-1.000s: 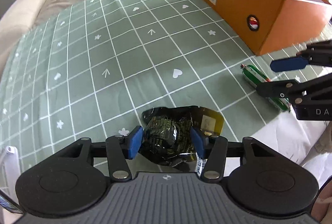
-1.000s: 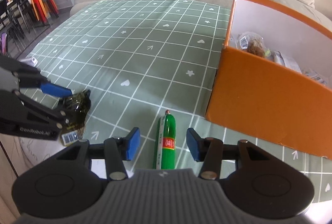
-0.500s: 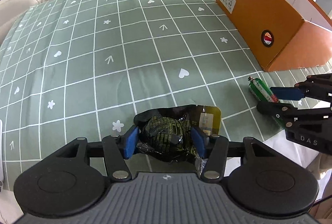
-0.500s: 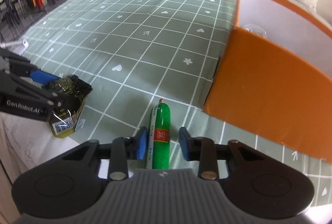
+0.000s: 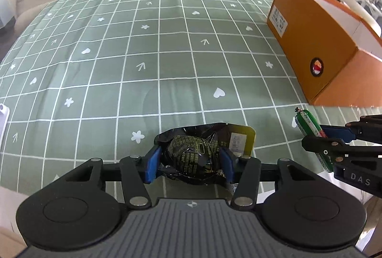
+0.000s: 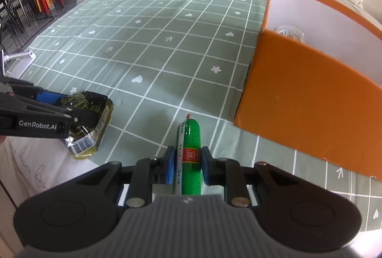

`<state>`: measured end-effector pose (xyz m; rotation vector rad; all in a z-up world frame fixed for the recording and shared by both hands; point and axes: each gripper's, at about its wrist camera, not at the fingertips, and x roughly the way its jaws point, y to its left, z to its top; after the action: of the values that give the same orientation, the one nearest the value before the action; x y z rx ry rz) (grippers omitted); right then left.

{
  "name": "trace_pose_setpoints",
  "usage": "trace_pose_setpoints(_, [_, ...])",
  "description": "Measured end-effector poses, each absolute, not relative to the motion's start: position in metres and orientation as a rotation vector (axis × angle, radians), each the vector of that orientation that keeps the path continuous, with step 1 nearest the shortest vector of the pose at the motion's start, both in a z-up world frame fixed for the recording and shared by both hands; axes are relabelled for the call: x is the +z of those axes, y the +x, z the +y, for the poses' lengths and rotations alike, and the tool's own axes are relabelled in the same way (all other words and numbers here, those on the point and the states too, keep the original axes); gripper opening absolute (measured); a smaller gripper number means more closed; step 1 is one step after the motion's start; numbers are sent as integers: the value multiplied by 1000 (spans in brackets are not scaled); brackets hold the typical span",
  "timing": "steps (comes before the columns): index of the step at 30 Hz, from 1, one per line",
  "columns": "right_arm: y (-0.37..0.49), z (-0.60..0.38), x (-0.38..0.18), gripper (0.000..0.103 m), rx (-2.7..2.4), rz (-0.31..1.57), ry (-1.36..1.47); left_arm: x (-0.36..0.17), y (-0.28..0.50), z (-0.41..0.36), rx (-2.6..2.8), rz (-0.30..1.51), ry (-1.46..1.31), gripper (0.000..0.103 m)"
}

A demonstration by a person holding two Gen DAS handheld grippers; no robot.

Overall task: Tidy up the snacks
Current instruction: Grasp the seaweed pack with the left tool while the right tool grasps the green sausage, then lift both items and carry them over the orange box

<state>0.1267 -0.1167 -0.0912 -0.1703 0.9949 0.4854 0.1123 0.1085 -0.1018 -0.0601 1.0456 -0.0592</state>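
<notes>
My right gripper (image 6: pixel 185 163) is clamped on the green sausage (image 6: pixel 189 145), its blue pads pressing both sides; the sausage's near end is hidden under the gripper body. My left gripper (image 5: pixel 189 163) has just narrowed and its pads touch both sides of the black packet (image 5: pixel 195 155), whose lower edge is cut off behind the fingers. The packet print is too small to read. The orange box (image 6: pixel 308 100) sits at two o'clock on the green cloth (image 5: pixel 143 67); only a crinkled wrapper top (image 6: pixel 290 33) shows above its wall, the rest inside hidden.
</notes>
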Motion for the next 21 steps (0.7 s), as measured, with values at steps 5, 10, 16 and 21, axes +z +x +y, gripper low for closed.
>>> trace_pose_setpoints(5, [124,-121,-75,20,516,958,-126,-87,106,109,-52,1003,-74,59])
trace_pose_setpoints(10, [119,-127,-53,20,543,914,-79,-61,101,109,-43,948,-84,59])
trace_pose_setpoints(16, [113,-140,-14,20,564,820,-34,-21,106,93,-58,859,-63,58])
trace_pose_setpoints(21, [126,-168,15,20,516,760,9,10,124,64,-120,798,-28,58])
